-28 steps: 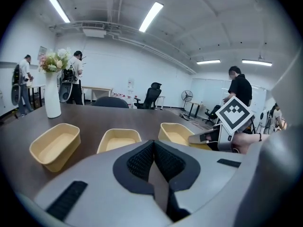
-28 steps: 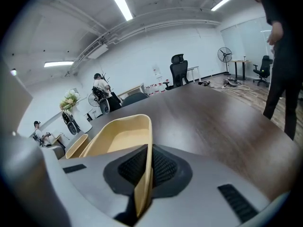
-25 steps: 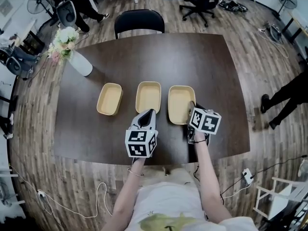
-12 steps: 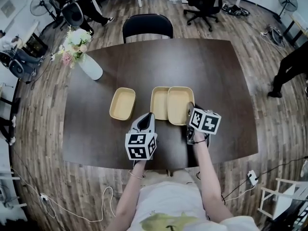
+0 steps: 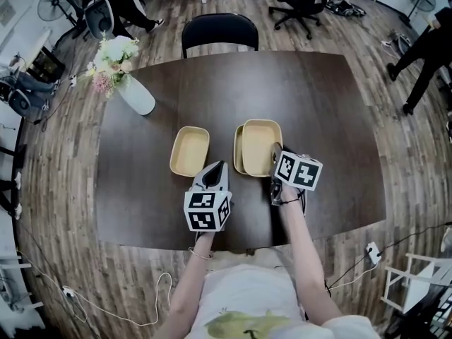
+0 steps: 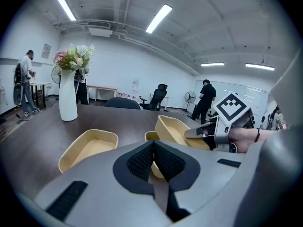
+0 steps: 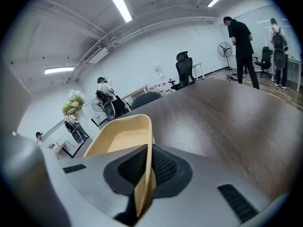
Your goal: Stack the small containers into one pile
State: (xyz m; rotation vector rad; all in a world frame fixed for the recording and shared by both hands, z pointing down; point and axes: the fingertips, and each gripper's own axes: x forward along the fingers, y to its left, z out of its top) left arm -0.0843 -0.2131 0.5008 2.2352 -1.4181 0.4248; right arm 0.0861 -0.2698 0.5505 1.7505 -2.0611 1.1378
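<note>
While the right gripper pinches the near rim of the lifted container between nearly closed jaws, the middle container lies just left beneath it, long axes parallel; the left gripper is closed, empty, with the third container ahead-left on the table

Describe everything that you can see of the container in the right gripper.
The held container is a pale yellow, shallow rectangular tray with rounded corners, plastic by its look, and empty. The right gripper is shut on its near rim. It hangs tilted, partly over the middle container; whether they touch I cannot tell.
</note>
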